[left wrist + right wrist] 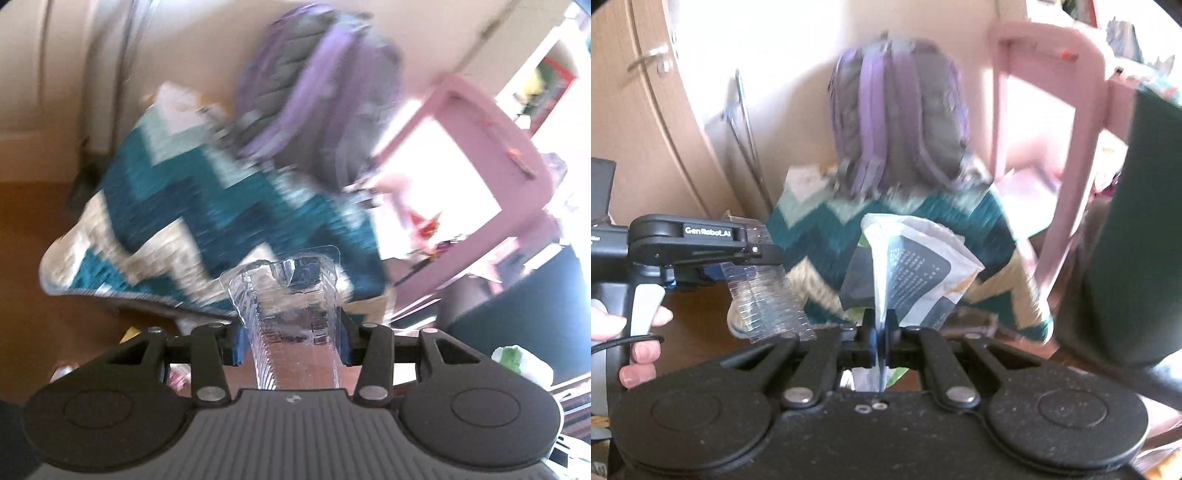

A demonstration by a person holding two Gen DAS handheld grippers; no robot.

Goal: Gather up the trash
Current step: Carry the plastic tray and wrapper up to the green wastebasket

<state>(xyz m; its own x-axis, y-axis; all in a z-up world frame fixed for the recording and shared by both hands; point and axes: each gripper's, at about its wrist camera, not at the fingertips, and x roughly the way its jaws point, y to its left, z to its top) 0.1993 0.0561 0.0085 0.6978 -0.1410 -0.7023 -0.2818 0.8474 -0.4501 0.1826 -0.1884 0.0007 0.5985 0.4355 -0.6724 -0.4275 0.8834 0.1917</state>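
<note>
My left gripper (291,332) is shut on a clear ribbed plastic tray (291,295), which sticks up between the blue pads. In the right wrist view the left gripper (753,258) shows at the left, still holding the clear tray (764,302). My right gripper (881,328) is shut on a crumpled white and grey paper wrapper (908,266) with printed text, held upright. Both are held in the air over a teal zigzag rug (192,206).
A purple and grey backpack (897,118) stands on the teal zigzag rug (820,236) against the wall. A pink chair (1052,155) is at the right, a dark bin (1126,236) at the far right. A wooden door (635,110) is at the left.
</note>
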